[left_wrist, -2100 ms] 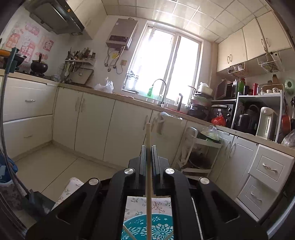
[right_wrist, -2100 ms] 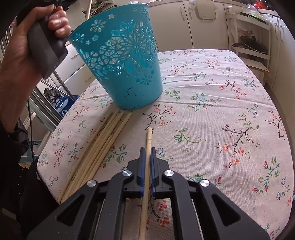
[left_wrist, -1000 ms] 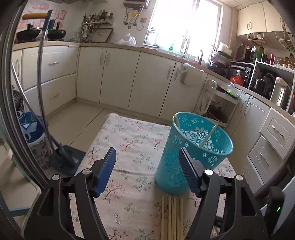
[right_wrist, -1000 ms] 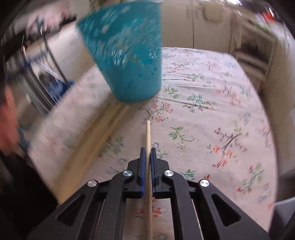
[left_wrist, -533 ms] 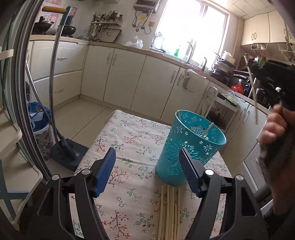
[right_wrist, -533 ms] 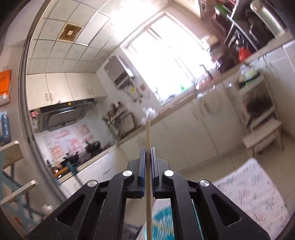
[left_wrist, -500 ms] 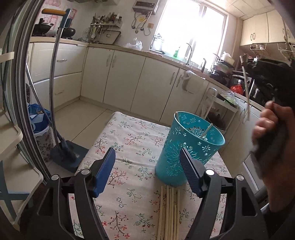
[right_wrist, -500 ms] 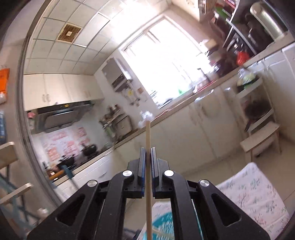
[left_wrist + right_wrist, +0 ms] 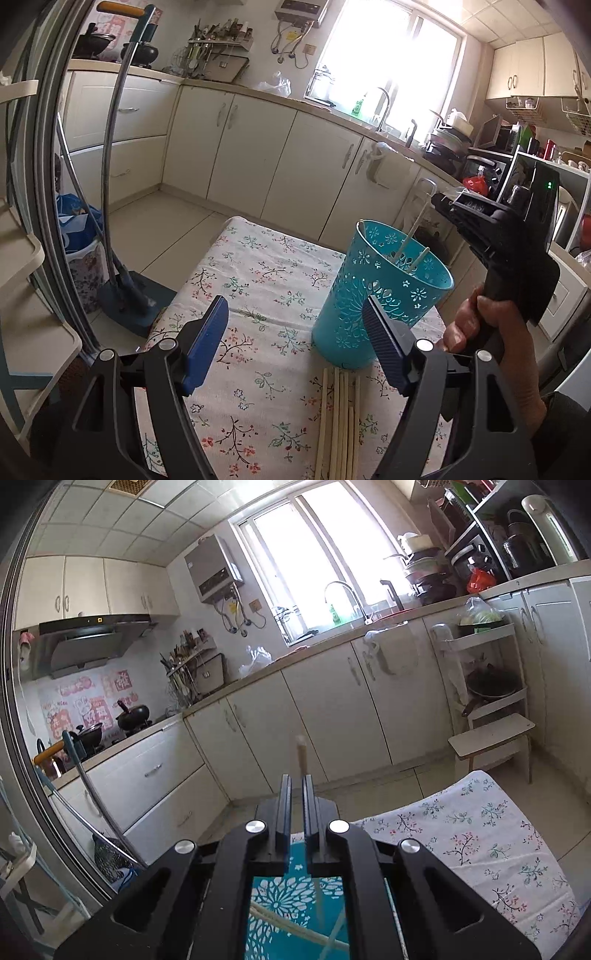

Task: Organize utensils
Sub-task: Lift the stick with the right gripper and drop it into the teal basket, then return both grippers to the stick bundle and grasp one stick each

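A teal cut-out plastic bin (image 9: 380,295) stands on the floral tablecloth (image 9: 258,280); its inside shows below the right gripper in the right wrist view (image 9: 295,904). Several wooden chopsticks (image 9: 340,424) lie in a row in front of the bin. A few chopsticks lean inside the bin. My left gripper (image 9: 295,332) is wide open and empty above the cloth, left of the bin. My right gripper (image 9: 296,786) hangs over the bin with its jaws slightly parted; a blurred chopstick (image 9: 302,755) is slipping down between them. The right gripper also shows in the left wrist view (image 9: 443,205).
Kitchen cabinets (image 9: 258,147) and a sink counter (image 9: 351,627) run behind the table. A broom and dustpan (image 9: 125,295) stand at the left beside a bin bag (image 9: 77,229). A small white rack (image 9: 491,686) stands at the right.
My right gripper has loosened its jaws and the chopstick it held upright over the bin now drops between them. My left gripper stays open; it let its own chopstick go earlier.
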A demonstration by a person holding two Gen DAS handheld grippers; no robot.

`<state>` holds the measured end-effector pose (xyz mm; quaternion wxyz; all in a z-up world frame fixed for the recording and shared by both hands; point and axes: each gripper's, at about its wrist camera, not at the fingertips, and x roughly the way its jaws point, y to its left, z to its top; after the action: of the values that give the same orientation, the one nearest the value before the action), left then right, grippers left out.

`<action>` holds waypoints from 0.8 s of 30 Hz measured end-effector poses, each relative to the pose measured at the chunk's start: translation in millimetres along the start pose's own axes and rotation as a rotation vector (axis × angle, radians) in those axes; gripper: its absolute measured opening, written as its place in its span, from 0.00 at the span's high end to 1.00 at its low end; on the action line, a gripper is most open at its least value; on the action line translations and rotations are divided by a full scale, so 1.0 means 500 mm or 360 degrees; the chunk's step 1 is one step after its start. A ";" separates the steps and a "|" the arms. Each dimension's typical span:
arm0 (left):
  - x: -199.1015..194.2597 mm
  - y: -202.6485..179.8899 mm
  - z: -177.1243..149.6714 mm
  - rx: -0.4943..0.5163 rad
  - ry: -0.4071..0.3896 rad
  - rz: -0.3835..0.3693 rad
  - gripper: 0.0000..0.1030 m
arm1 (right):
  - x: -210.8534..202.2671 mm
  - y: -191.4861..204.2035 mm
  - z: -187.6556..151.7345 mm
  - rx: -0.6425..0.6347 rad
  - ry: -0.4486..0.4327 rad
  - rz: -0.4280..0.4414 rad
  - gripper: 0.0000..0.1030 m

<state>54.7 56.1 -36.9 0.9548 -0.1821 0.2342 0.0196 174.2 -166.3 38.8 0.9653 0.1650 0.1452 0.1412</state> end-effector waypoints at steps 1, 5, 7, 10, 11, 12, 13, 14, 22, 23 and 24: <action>-0.001 0.000 0.000 -0.0005 0.0003 -0.0001 0.31 | -0.005 0.003 -0.002 -0.0014 0.0019 0.0010 0.93; -0.010 -0.002 0.002 -0.0003 0.0005 0.0007 0.30 | -0.069 -0.001 0.004 -0.0020 0.0003 0.0016 0.78; -0.015 -0.002 0.002 -0.0006 0.0004 0.0015 0.29 | -0.124 -0.010 0.004 -0.0005 -0.0013 0.0001 0.68; -0.019 0.001 0.001 -0.0011 0.0011 0.0031 0.28 | -0.194 -0.023 -0.038 -0.0033 0.0093 -0.0048 0.64; -0.020 0.001 -0.001 -0.0014 0.0014 0.0038 0.27 | -0.206 -0.025 -0.063 -0.0059 0.0168 -0.0073 0.63; -0.021 0.001 -0.002 -0.0015 0.0019 0.0041 0.27 | -0.211 -0.027 -0.096 -0.0092 0.0286 -0.0095 0.63; -0.021 0.002 -0.004 -0.0015 0.0028 0.0045 0.27 | -0.211 -0.030 -0.129 -0.0110 0.0403 -0.0105 0.63; -0.021 0.002 -0.007 -0.0015 0.0039 0.0050 0.26 | -0.210 -0.033 -0.161 -0.0113 0.0502 -0.0113 0.63; -0.044 0.003 -0.026 0.0017 0.0092 0.0072 0.23 | -0.197 -0.020 -0.332 -0.0194 0.0895 -0.0153 0.63; -0.046 0.004 -0.029 0.0015 0.0100 0.0075 0.23 | -0.189 -0.019 -0.336 -0.0201 0.0899 -0.0171 0.63; -0.048 0.005 -0.031 0.0013 0.0105 0.0078 0.23 | -0.179 -0.020 -0.340 -0.0200 0.0910 -0.0189 0.64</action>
<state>26.3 54.1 -39.5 0.9465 -0.1730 0.2701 0.0361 39.0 -156.8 -97.4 0.9002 0.0497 0.4115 0.1338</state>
